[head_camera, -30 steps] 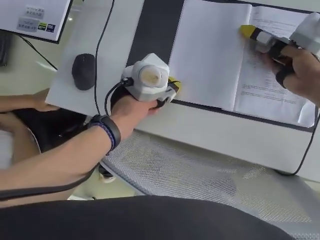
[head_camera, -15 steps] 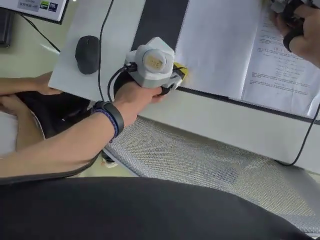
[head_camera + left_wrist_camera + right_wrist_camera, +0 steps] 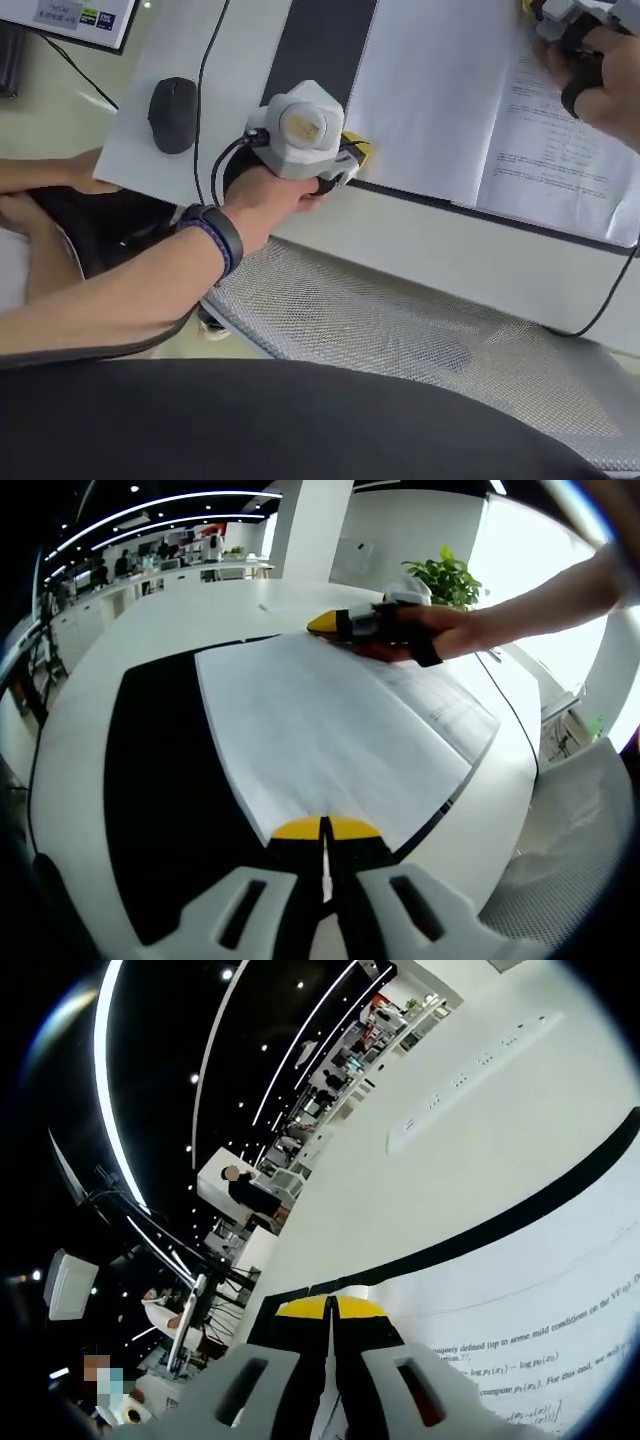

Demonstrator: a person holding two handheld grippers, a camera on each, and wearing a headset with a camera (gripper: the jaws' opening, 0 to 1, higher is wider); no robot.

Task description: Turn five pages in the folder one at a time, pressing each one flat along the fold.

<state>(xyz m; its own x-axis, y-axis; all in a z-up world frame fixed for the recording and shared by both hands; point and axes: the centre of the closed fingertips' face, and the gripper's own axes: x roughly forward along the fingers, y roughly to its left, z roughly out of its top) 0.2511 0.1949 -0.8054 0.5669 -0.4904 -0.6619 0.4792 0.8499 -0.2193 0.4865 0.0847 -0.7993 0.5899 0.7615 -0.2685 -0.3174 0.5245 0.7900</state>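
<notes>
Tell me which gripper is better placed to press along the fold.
Right, likely. The right gripper sits shut on the printed page at the fold's far end; the left gripper is at the blank page's near corner.

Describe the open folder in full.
The folder lies open on the white desk: black cover, a blank white sheet on the left, a printed page on the right. The left gripper, jaws shut, sits at the blank sheet's near edge; the right gripper, also shut, is at the far end near the fold.
</notes>
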